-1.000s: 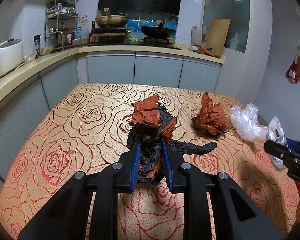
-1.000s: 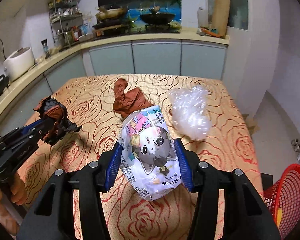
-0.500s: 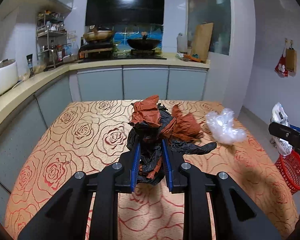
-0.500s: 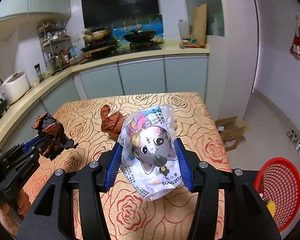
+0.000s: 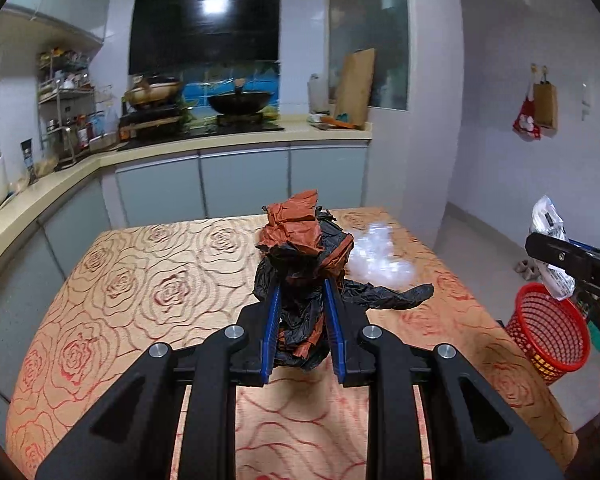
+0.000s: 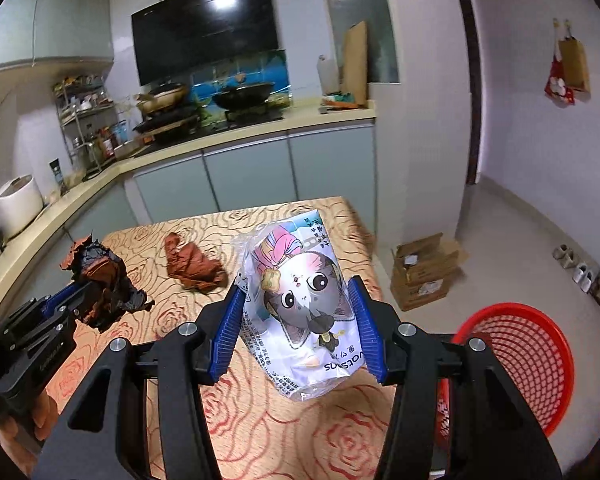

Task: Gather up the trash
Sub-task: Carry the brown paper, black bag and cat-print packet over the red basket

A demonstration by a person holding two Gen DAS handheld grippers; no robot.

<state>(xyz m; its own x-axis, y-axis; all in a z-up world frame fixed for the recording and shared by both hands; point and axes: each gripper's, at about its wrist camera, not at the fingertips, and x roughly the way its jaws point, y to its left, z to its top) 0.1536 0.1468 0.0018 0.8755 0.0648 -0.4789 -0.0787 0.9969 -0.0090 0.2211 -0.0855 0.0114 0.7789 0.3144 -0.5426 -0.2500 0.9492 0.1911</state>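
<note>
My left gripper is shut on a crumpled black and orange plastic bag, held above the rose-patterned table. It also shows in the right wrist view. My right gripper is shut on a white cartoon-cat wrapper, held above the table's right side; the wrapper also shows in the left wrist view. A red mesh basket stands on the floor right of the table, below the right gripper. A brown crumpled bag and a clear plastic bag lie on the table.
A kitchen counter with stove, pots and a rice cooker wraps the back and left. A cardboard box and shoes lie on the floor to the right. A wall corner stands behind the table.
Both grippers have risen and pulled back from the table with their loads. The right gripper has swung right, and the red basket has come into fuller view.
</note>
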